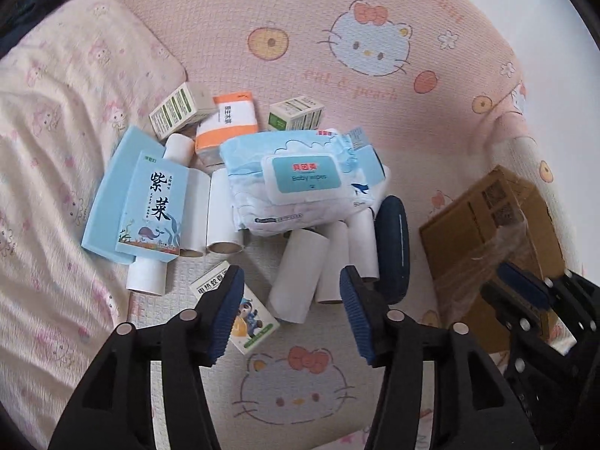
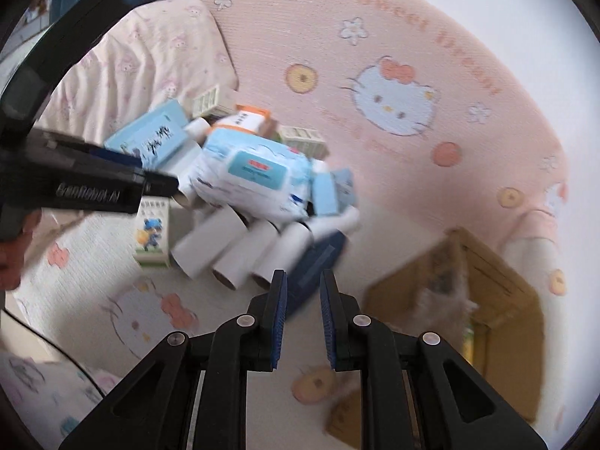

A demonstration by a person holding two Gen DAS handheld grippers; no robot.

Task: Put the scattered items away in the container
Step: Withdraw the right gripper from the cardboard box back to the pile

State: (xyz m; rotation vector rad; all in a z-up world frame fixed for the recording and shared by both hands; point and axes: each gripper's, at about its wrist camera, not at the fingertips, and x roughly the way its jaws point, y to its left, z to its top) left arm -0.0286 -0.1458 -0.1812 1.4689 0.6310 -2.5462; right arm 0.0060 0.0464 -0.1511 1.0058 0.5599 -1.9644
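Note:
A heap of scattered items lies on a pink cat-print mat. On top is a pack of baby wipes, with several white paper rolls around and under it. A light-blue box, an orange-and-white pack, two green-and-white cartons and a dark blue case lie there too. My left gripper hangs open above a small cartoon-print box and the nearest rolls, holding nothing. My right gripper is almost closed and empty, near the case. An open cardboard box stands to the right.
A cream quilt with a pink print lies bunched along the left of the heap. Clear tape or film hangs off the cardboard box's flap. A person's hand shows at the left edge of the right wrist view, which is blurred.

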